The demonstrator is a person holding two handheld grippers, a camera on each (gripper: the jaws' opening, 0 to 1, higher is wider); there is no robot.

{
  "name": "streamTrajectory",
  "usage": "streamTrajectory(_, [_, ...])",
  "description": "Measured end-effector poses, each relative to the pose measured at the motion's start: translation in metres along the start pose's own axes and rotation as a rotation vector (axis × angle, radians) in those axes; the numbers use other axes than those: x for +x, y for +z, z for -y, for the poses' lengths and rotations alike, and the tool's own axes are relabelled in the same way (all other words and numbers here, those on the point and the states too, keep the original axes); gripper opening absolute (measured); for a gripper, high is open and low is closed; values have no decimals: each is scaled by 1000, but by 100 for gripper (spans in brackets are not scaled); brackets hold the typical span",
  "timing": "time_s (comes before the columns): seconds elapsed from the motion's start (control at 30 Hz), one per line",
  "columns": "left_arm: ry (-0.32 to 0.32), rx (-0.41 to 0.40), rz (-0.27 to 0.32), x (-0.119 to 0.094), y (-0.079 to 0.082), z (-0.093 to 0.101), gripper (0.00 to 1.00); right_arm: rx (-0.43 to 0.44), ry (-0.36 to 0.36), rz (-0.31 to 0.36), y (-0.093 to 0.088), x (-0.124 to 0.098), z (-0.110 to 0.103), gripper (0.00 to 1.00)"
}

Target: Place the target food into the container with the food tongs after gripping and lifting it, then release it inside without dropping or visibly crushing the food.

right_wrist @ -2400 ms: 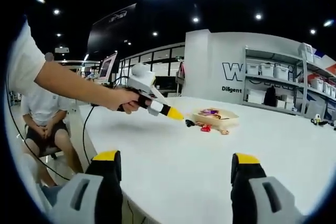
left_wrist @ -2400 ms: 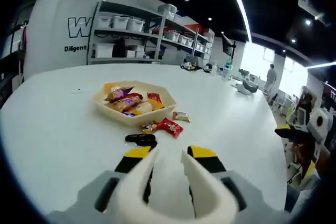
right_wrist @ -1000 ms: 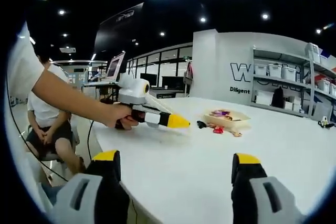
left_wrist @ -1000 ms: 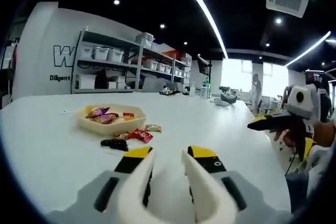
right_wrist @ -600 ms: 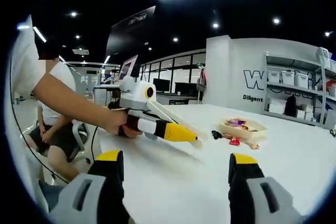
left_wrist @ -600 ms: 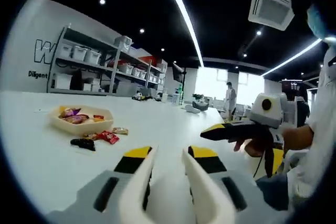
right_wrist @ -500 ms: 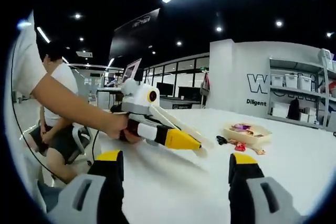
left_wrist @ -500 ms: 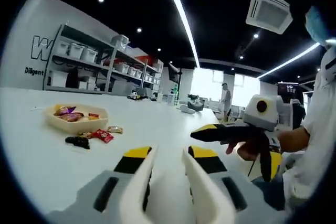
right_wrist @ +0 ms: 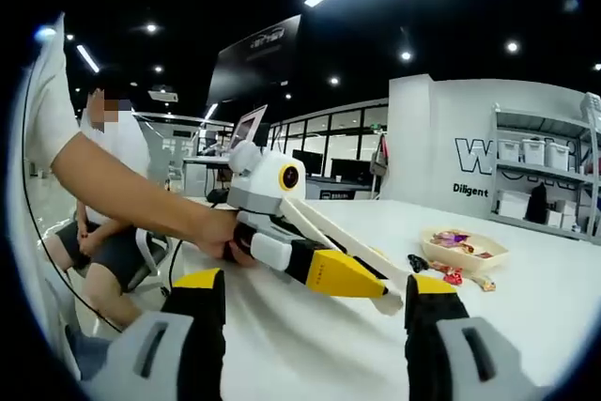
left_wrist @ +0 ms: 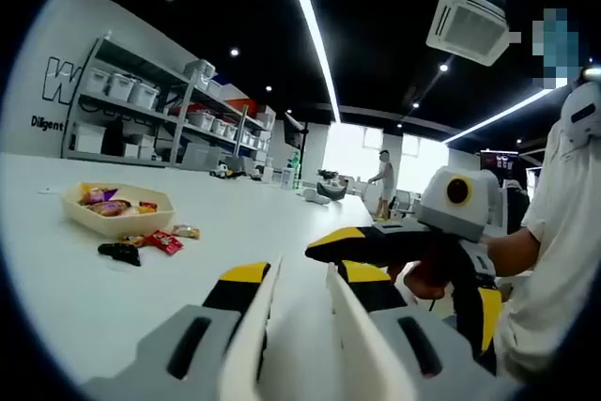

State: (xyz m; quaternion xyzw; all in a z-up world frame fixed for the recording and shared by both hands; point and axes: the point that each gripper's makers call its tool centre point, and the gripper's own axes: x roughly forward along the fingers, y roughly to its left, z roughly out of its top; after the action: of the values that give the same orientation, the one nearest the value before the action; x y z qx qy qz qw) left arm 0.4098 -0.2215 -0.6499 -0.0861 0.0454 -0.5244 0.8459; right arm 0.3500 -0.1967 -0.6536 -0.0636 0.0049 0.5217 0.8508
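Note:
A shallow beige tray [left_wrist: 94, 225] with several wrapped snacks stands far off on the white table [left_wrist: 56, 298]. In front of it lie a red packet [left_wrist: 164, 241], a black packet [left_wrist: 117, 253] and a gold one [left_wrist: 186, 231]. My left gripper [left_wrist: 302, 269] carries white tong arms, a narrow gap apart with nothing between them. My right gripper [left_wrist: 324, 246] comes in from the right, held in a hand [left_wrist: 423, 279]. In the right gripper view my own gripper [right_wrist: 316, 288] stands wide open and bare. The left gripper [right_wrist: 380, 298] crosses close in front of it. The tray [right_wrist: 465, 255] sits far behind.
Metal shelves with storage bins [left_wrist: 122, 91] line the far wall. A person sits on a chair [right_wrist: 103, 232] at the table's left edge, beside a monitor [right_wrist: 246, 124]. Another person [left_wrist: 383, 190] stands in the distance. The table's near edge is close to both grippers.
The left gripper has drawn back from the tray and turned right, bringing the right gripper into its view. The two grippers are now close together. Neither has changed its opening.

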Motion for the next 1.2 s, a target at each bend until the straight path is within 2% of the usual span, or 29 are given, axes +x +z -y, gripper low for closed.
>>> streamTrajectory(0.23, [-22, 10, -5, 1, -1, 5, 28, 16, -2, -8, -7, -1, -3, 74])
streamTrajectory(0.4, [-21, 22, 12, 0, 2, 4, 28, 49, -11, 1, -8, 0, -3, 74])
streamTrajectory(0.63, [-16, 29, 35, -2, 6, 3, 28, 68, 1, -19, -14, 6, -9, 75])
streamTrajectory(1.2, [-13, 76, 62, -5, 11, 3, 30, 161, 39, -22, -11, 14, -15, 75])
